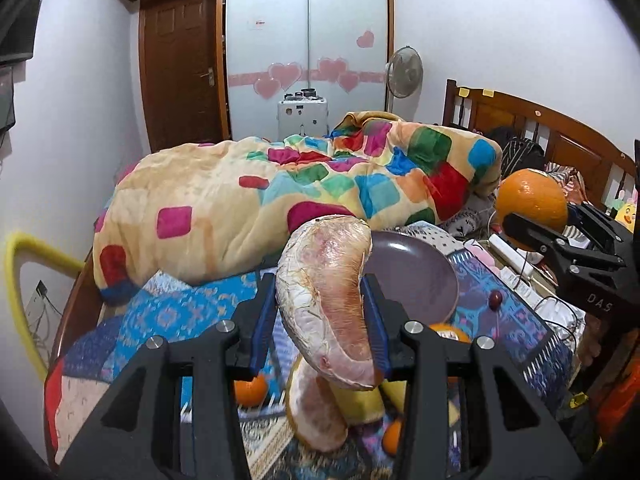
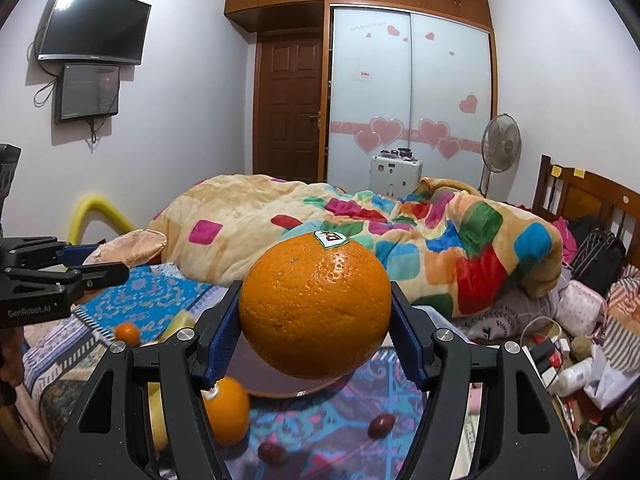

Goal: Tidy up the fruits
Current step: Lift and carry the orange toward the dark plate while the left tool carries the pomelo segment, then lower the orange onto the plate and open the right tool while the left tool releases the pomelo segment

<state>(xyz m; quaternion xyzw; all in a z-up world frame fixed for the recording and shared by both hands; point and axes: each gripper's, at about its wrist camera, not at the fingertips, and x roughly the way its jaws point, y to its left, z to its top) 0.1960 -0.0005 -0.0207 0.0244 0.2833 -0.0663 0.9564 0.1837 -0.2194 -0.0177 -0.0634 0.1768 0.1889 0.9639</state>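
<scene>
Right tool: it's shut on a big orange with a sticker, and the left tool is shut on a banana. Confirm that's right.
Not quite. The left tool is shut on a pomelo segment, a curved wedge of pinkish flesh with white pith, not a banana; the left wrist view shows it. The rest stands: the right tool is shut on a big orange with a sticker on top.

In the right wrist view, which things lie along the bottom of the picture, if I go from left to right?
Small orange → sticker orange lying on the bed → round dark red fruit → oval dark red fruit → white bottle in the clutter.
</scene>
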